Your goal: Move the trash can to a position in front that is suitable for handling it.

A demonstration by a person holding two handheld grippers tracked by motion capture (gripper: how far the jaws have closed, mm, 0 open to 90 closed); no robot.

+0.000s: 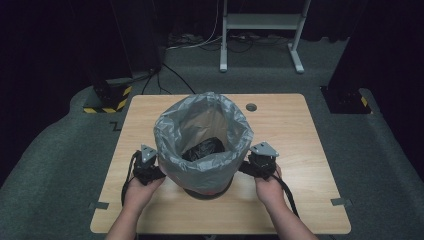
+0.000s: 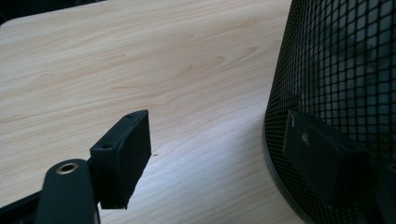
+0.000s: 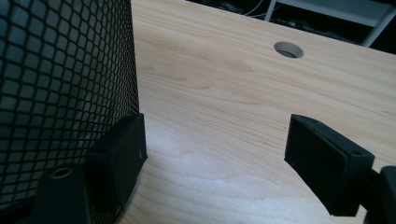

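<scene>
Mesh bin point(image 1: 207, 187) stands upright near the front middle of the table point(image 1: 295, 150), lined with a grey bag point(image 1: 202, 135) whose rim folds down over the outside. Something dark lies at the bottom of the bag; I cannot tell what.

My left gripper point(image 1: 146, 169) sits at the bin's left flank, my right gripper point(image 1: 261, 164) at its right flank. The bin is directly between them, so neither hand is nearer; they are about level with each other and low on the wall.

Left gripper view: jaws spread wide, holding nothing. One jaw lies against the black mesh point(image 2: 336, 93) close to the base rim, the other stands free over bare wood.

Right gripper view: the same, mirrored. Jaws wide apart, nothing pinched. The inner jaw rests against the mesh point(image 3: 60, 84), the outer one hangs over the table, with the cable hole point(image 3: 288, 49) farther back.

The relation that matters: the bin's long axis is vertical, and both of my tools point inward at it from opposite sides, across that axis. The bag's folded edge hangs above the jaws, not between them.

My judgement: the next move is a two-sided one, either steadying the bin or reaching up for the bag's hem. For the hem, both hands must rise along the wall.
</scene>
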